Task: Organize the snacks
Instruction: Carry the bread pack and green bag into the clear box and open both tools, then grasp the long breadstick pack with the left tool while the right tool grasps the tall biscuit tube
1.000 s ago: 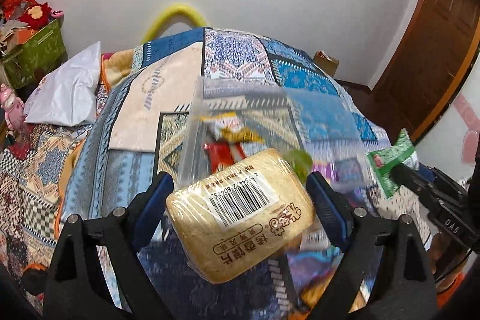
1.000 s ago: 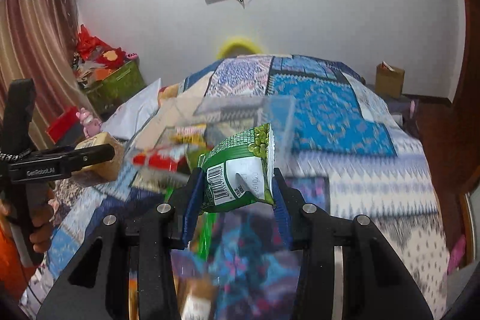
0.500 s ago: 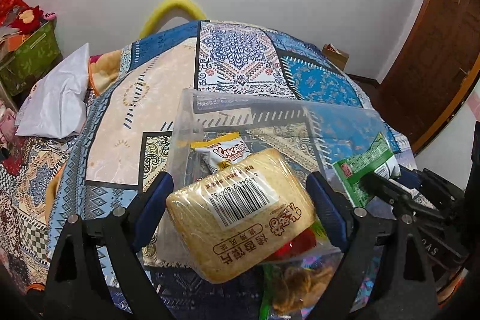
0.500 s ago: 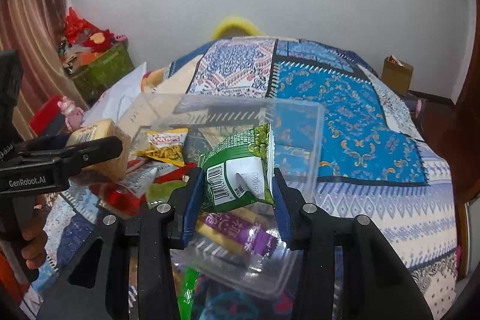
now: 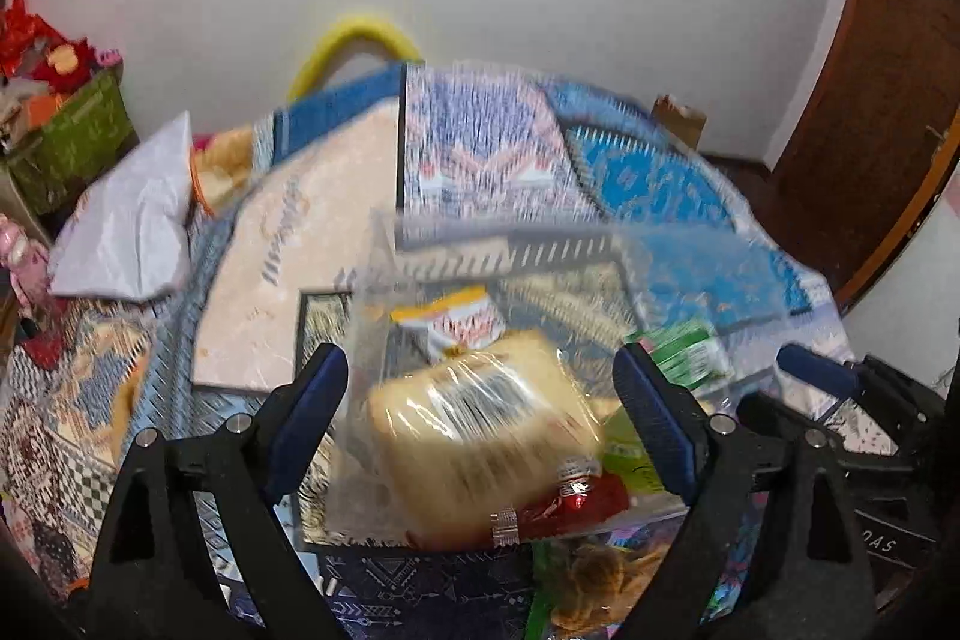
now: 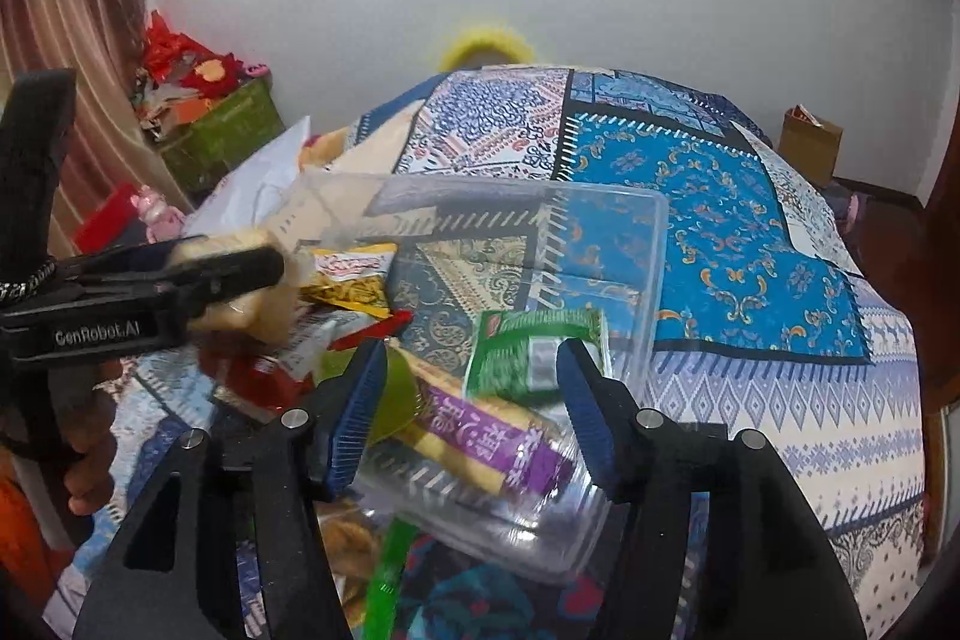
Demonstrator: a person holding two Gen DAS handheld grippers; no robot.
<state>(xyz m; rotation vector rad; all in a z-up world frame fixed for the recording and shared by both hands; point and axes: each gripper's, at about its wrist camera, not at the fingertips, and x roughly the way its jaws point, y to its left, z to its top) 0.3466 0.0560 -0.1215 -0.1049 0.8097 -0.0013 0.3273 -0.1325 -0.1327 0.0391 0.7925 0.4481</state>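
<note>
Fingers of the right gripper (image 6: 471, 403) are opening, free of the green snack packet (image 6: 531, 352) over the clear tray (image 6: 651, 244); left gripper (image 5: 480, 418) stands apart around the wrapped bread (image 5: 480, 436), contact unclear.

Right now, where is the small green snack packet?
In the right wrist view, the small green snack packet sits between the right gripper's opening jaws, inside the clear plastic box, beside a purple-wrapped bar.

Snacks crowd clear bin (image 6: 654, 244), far half bare, quilt (image 6: 750, 196) beyond open
</note>
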